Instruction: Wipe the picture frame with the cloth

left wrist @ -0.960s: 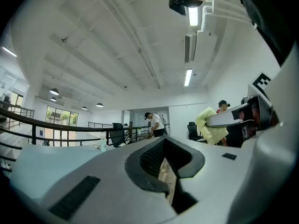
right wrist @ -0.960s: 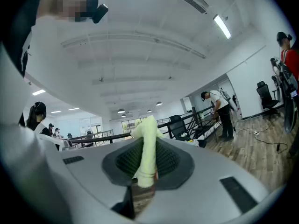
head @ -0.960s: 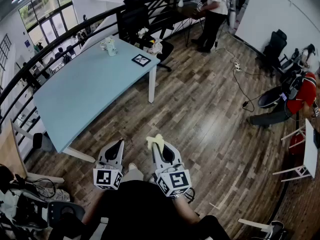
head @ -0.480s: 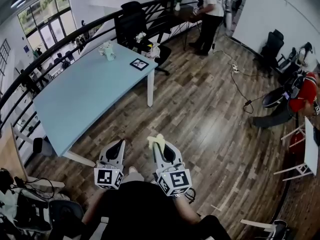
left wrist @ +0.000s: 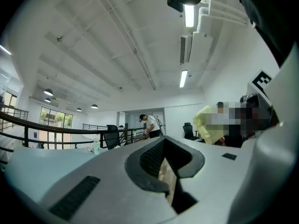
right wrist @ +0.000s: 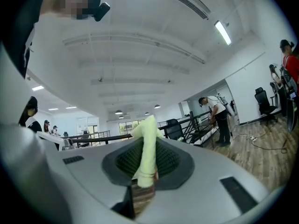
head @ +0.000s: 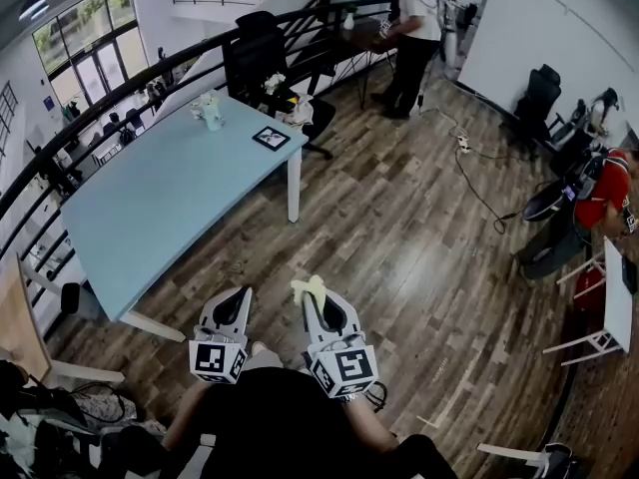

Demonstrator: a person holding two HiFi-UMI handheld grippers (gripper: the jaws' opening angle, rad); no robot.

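At your waist, the right gripper (head: 318,302) pinches a pale yellow cloth (head: 308,287), a tuft poking up past its pressed jaws. The left gripper (head: 238,299) beside it has its jaws together on nothing. Both hang over plank floor, well apart from the work.

Ahead to your left stands a light blue table (head: 150,208). The frame (head: 272,138) lies near its far right corner, untouched. Judged from this, you are on the approach: cloth in hand, wiping not yet begun. The next move calls for closing on that corner and lowering the cloth onto the frame's face. The empty left gripper could steady the frame's edge so it does not slide.

Beyond the frame, at the table's far end, sits a small pale cup (head: 210,116) with something white by it; its contents are too small to tell. A black chair (head: 262,43) and a standing person (head: 409,28) are farther off.
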